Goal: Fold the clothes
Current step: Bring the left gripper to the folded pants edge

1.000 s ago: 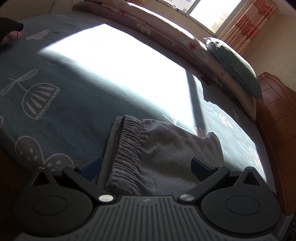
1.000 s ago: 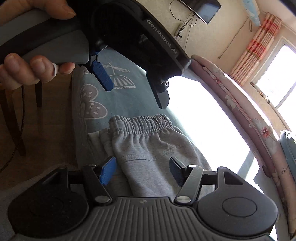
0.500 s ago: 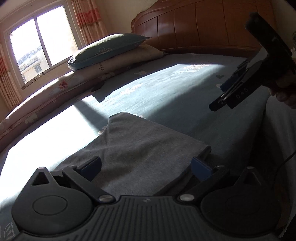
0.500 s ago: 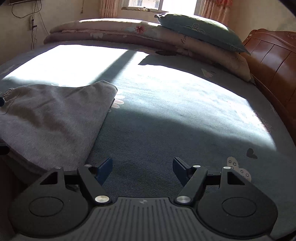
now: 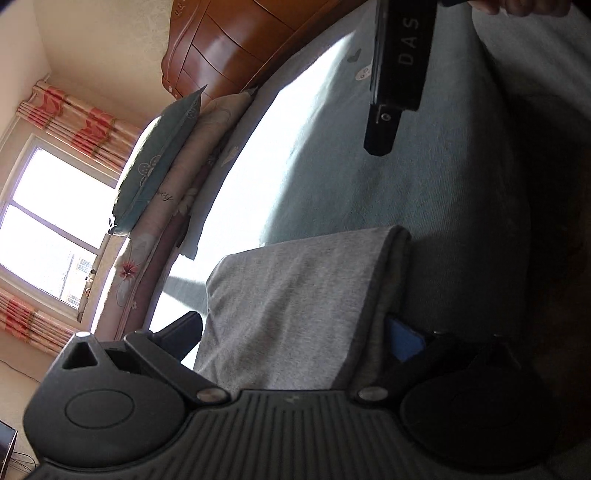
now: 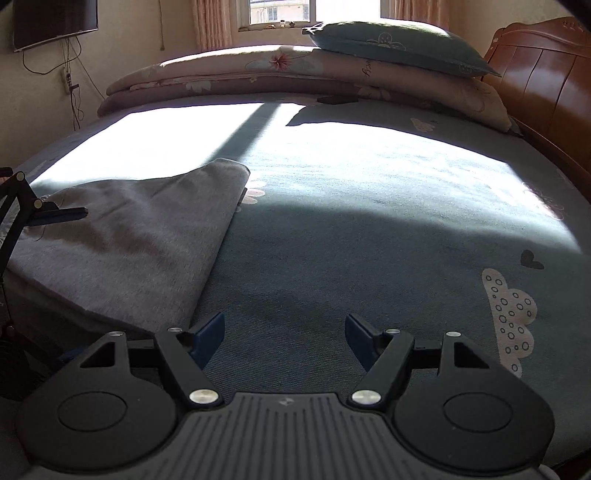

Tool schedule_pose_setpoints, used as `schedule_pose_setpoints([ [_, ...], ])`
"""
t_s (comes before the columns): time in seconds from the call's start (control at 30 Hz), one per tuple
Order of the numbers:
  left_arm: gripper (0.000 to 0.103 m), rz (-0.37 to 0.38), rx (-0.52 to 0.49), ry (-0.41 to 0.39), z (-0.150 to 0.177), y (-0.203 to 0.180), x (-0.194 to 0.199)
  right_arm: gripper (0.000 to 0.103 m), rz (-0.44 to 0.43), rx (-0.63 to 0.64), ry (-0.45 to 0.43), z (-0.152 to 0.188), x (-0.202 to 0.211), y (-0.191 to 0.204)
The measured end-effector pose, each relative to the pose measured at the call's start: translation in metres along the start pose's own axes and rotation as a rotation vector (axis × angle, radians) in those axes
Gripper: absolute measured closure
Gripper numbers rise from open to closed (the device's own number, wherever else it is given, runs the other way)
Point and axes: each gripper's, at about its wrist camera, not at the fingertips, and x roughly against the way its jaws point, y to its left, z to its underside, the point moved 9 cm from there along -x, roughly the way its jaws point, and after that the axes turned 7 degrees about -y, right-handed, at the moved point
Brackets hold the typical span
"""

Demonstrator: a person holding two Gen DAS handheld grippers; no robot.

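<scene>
Landmark: the folded grey sweatpants [image 6: 125, 240], lying on the teal bedsheet [image 6: 369, 229] at the near edge of the bed; everything below is placed against them.
Television [image 6: 55, 22]: on the wall well beyond the sweatpants, far left, with cables hanging under it.
Left gripper [image 5: 295, 332]: right over the sweatpants at their near end, jaws spread wide to either side of the folded stack. The blue pad [image 5: 404, 341] sits just beside the stack's folded edge; I cannot tell whether it touches. Nothing looks pinched.
Left gripper from the right wrist view [image 6: 44, 212]: one finger reaches over the sweatpants' left part.
Quilt [image 6: 258, 74]: pink, flowered, folded long along the far side of the bed, well behind the sweatpants.
Right gripper [image 6: 284, 338]: just right of the sweatpants, over bare sheet, jaws having just been opening and now wide apart with nothing between them.
Pillow [image 6: 399, 44]: teal, on top of the quilt, far behind and right of the sweatpants.
Headboard [image 6: 546, 81]: reddish wood, far right of the sweatpants.
</scene>
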Motion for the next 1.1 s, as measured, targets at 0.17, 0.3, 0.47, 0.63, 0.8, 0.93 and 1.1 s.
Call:
schedule_pose_setpoints([
  [0.17, 0.001, -0.02, 0.068, -0.003, -0.005, 0.017, 0.002, 0.025, -0.09, 0.089, -0.022, 0.008, 0.003, 0.024],
  [0.3, 0.001, -0.02, 0.109, 0.005, -0.003, 0.023, 0.002, 0.025, -0.164, 0.23, -0.027, 0.02, -0.002, 0.061],
  [0.47, 0.001, -0.028, 0.126, 0.005, -0.003, 0.029, 0.002, 0.024, -0.137, 0.423, -0.072, 0.021, -0.015, 0.099],
  [0.63, 0.001, -0.015, 0.141, 0.004, 0.003, 0.035, 0.008, 0.024, -0.034, 0.584, -0.174, 0.016, -0.026, 0.114],
  [0.8, 0.001, 0.04, 0.216, -0.016, 0.011, 0.045, 0.028, 0.021, 0.055, 0.613, -0.203, 0.015, -0.021, 0.097],
  [0.93, 0.001, -0.007, 0.278, 0.028, 0.029, 0.06, 0.022, 0.018, 0.076, 0.6, -0.186, 0.02, -0.02, 0.082],
  [1.1, 0.0, -0.054, 0.38, 0.178, 0.077, 0.067, -0.002, 0.018, 0.09, 0.609, -0.176, 0.019, -0.019, 0.081],
])
